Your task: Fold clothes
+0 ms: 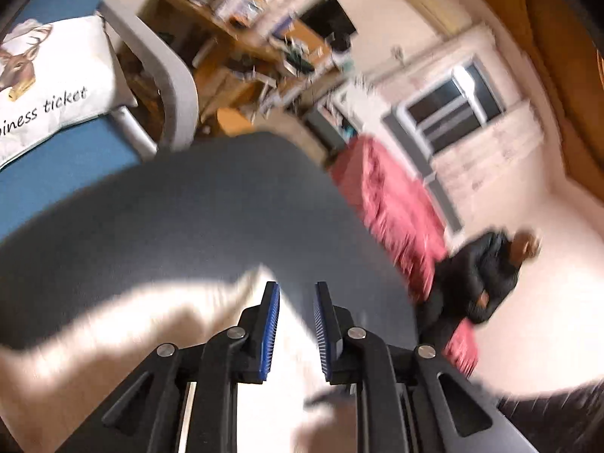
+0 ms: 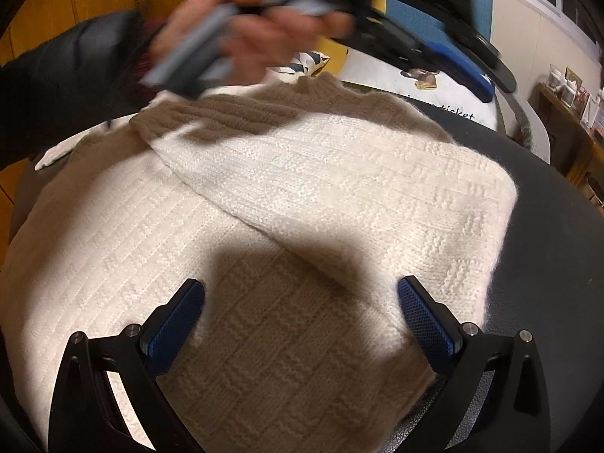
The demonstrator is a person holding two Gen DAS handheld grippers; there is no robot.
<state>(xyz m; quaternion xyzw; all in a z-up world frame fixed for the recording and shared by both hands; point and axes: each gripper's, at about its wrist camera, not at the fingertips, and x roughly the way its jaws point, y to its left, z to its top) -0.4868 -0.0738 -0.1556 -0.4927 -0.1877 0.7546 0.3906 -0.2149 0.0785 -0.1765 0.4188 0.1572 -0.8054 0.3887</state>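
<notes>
The sweater (image 2: 287, 226) lies spread on the surface (image 2: 547, 264), one part folded across the rest; the right gripper (image 2: 302, 298) hangs over its near part; the left gripper (image 2: 468, 64) is above its far edge; a pillow (image 2: 445, 94) lies behind the surface.

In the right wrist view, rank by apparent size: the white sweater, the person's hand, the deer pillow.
1. White sweater, fills most of the frame.
2. Hand, blurred and near the camera, so its size is inflated.
3. Deer pillow, mostly hidden; only a strip shows.
</notes>
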